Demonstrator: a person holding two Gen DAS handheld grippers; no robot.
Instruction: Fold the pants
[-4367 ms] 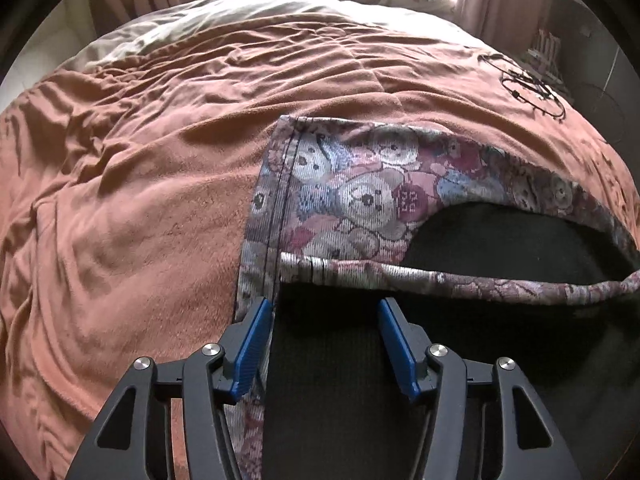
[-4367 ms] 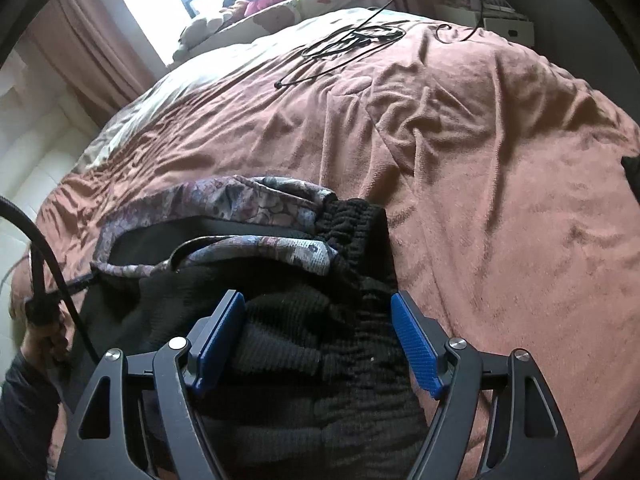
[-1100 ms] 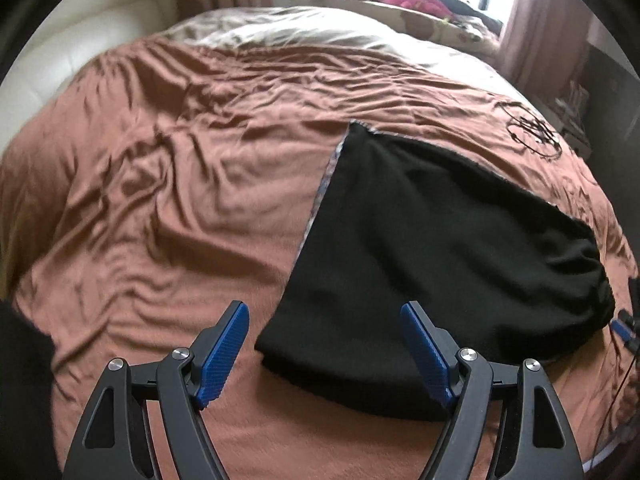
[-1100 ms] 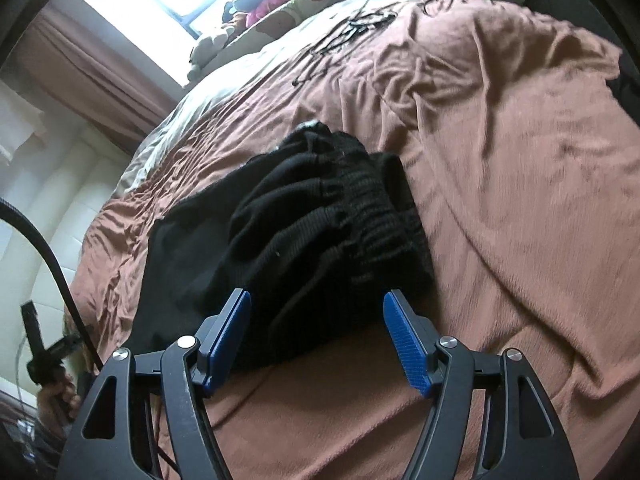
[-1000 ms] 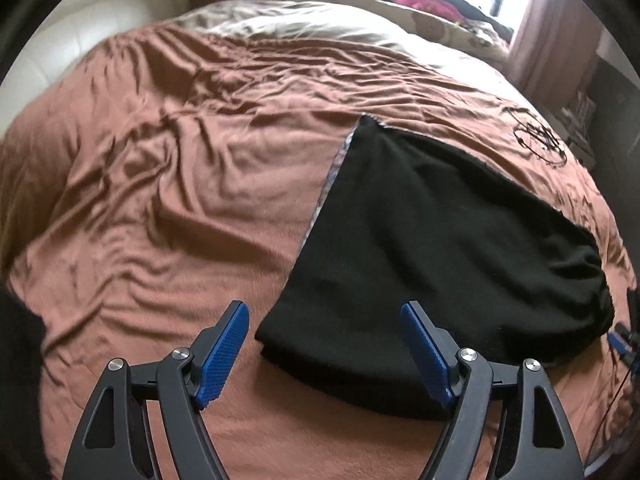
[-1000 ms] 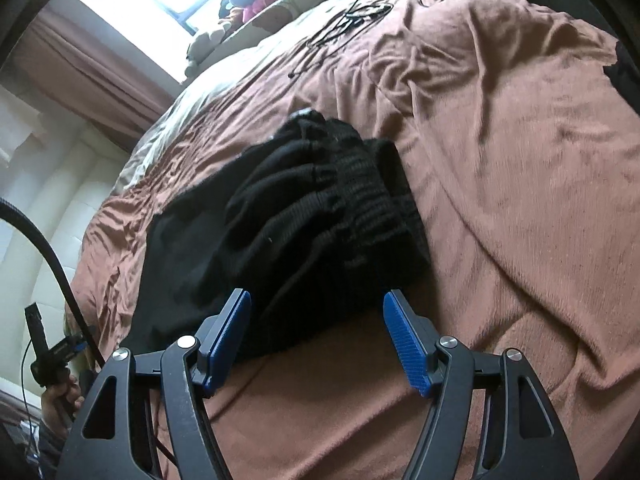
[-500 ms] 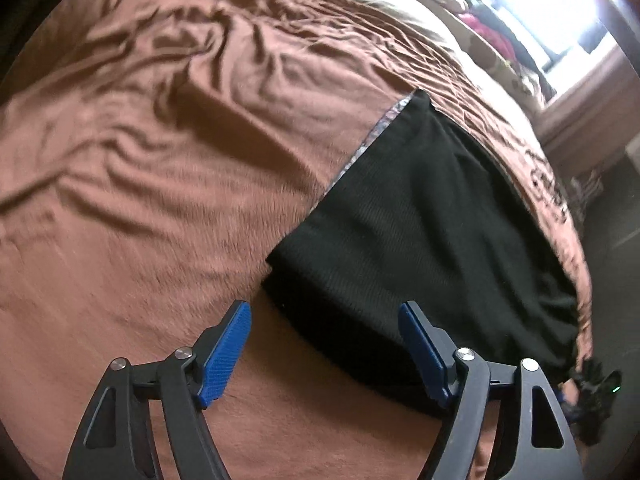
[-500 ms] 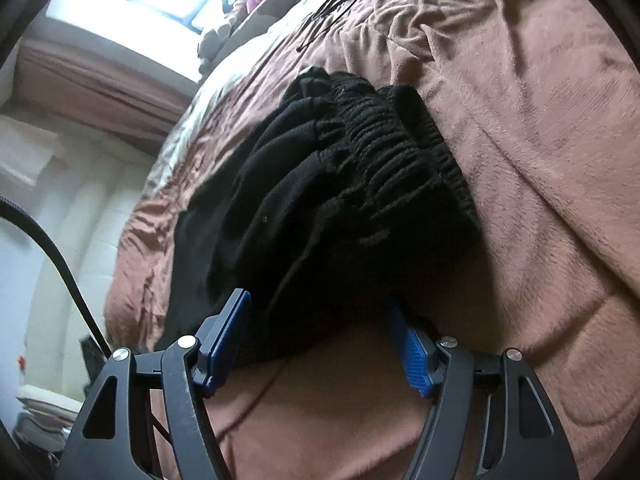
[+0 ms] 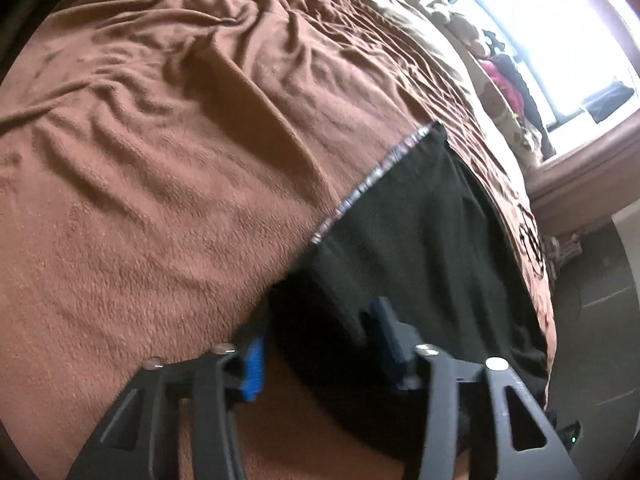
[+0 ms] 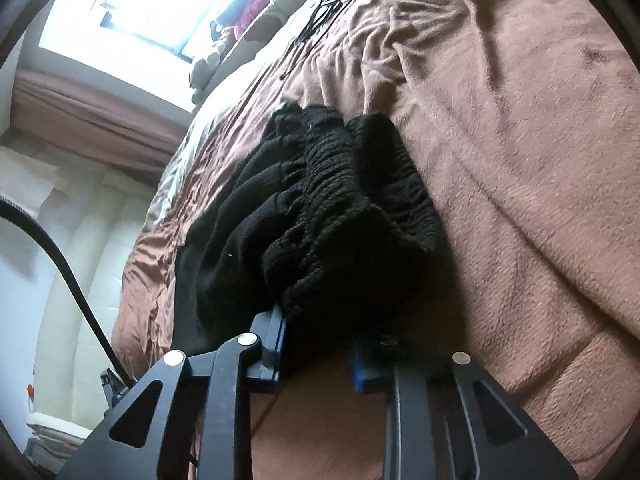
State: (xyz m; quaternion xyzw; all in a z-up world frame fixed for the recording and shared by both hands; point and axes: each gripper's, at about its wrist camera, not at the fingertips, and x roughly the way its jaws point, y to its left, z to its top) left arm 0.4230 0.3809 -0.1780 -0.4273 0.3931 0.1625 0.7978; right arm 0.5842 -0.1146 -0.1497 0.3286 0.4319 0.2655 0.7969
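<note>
Since half a second ago you have brought both grippers down and forward onto the near edge of the pants, and both pairs of jaws have narrowed around the cloth.

- Left gripper (image 9: 320, 332): low over the bedspread, blue pads either side of the near left corner of the pants (image 9: 420, 248). Jaws partly closed with black fabric between them; whether the pads actually pinch it is lost in blur and shadow, so you cannot tell.
- Right gripper (image 10: 316, 344): jaws drawn close together with the gathered waistband end of the pants bunched between the pads; the cloth fills the gap and reads as gripped.
- Pants: folded, black side up, lying on the brown bedspread (image 9: 160, 180). A thin patterned strip (image 9: 372, 176) shows along the left edge. The ruffled elastic waistband (image 10: 352, 184) sits at the right end.
- Beyond: black cable (image 10: 320, 12) on the far bedspread; bright window (image 10: 132, 12) with soft toys along the sill.
</note>
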